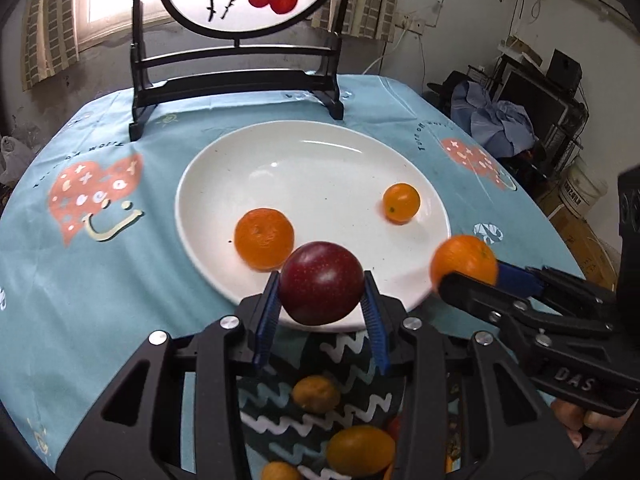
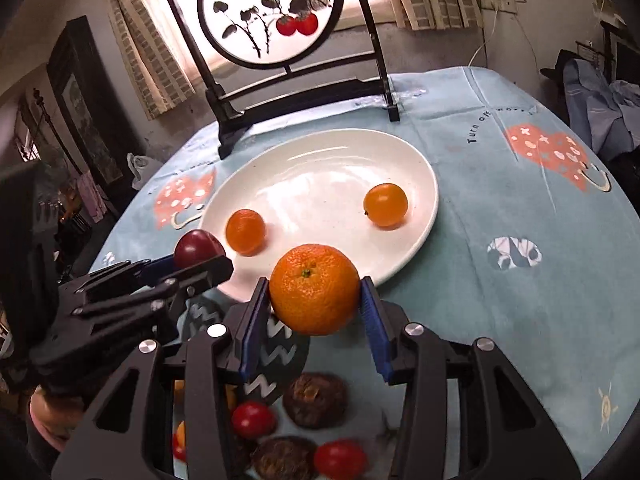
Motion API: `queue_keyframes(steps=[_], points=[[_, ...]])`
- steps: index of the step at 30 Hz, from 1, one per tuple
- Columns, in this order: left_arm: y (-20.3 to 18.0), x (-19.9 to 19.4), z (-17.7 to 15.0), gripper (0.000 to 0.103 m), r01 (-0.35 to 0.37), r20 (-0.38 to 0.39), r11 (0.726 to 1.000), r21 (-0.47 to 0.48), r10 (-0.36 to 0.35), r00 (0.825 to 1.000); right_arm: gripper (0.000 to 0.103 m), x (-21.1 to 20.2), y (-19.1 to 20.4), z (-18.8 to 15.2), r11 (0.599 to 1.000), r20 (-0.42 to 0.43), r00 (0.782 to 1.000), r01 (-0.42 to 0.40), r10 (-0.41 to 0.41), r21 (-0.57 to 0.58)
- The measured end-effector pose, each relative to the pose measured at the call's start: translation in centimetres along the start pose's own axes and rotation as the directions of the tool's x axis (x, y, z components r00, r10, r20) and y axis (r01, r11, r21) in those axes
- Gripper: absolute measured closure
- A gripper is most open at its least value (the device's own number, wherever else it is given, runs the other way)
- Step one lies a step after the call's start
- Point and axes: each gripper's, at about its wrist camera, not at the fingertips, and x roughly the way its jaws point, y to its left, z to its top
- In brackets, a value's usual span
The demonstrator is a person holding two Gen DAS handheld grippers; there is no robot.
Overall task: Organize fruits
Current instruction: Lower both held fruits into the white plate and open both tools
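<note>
Left tool [image 1: 320,292] clamps a smooth, firm plum [image 1: 320,282]; right tool [image 2: 316,296] clamps a pebbly, softer mandarin [image 2: 314,288], both gripped at their widest girth, lower centre.

The middle and far half of the white plate [image 1: 320,152] lay wide open to me. A mandarin [image 1: 263,239] blocked its near left, a small orange [image 1: 401,203] its right. The framed screen [image 1: 236,80] walled off the surface behind; my two tongs crowded the near rim.
</note>
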Motion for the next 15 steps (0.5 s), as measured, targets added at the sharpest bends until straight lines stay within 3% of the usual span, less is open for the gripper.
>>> queue_keyframes(steps=[6, 10, 12, 13, 15], points=[[0.3, 3.7, 1.0, 0.063, -0.017, -0.076, 1.000, 0.001, 0.017, 0.997, 0.058, 3.9, -1.6, 1.8, 0.999, -0.052, 0.998, 0.041, -0.043, -0.022], [0.5, 3.9, 1.4, 0.061, -0.021, -0.078, 1.000, 0.005, 0.022, 0.997, 0.055, 4.8, -1.7, 2.1, 0.999, -0.057, 0.997, 0.041, -0.042, -0.030], [0.7, 3.0, 1.4, 0.045, -0.029, -0.061, 1.000, -0.001, 0.029, 0.998, 0.054, 4.1, -1.8, 2.1, 0.999, -0.037, 0.999, 0.035, -0.036, -0.026], [0.8, 2.1, 1.3, 0.030, -0.046, -0.034, 0.999, -0.006, 0.046, 0.998, 0.052, 3.3, -1.9, 2.0, 0.999, -0.017, 0.999, 0.036, -0.036, -0.025], [1.0, 0.3, 1.2, 0.023, -0.053, 0.005, 0.999, -0.010, 0.053, 0.999, 0.049, 1.3, -1.6, 1.5, 0.999, 0.034, 0.999, 0.032, -0.031, -0.030]])
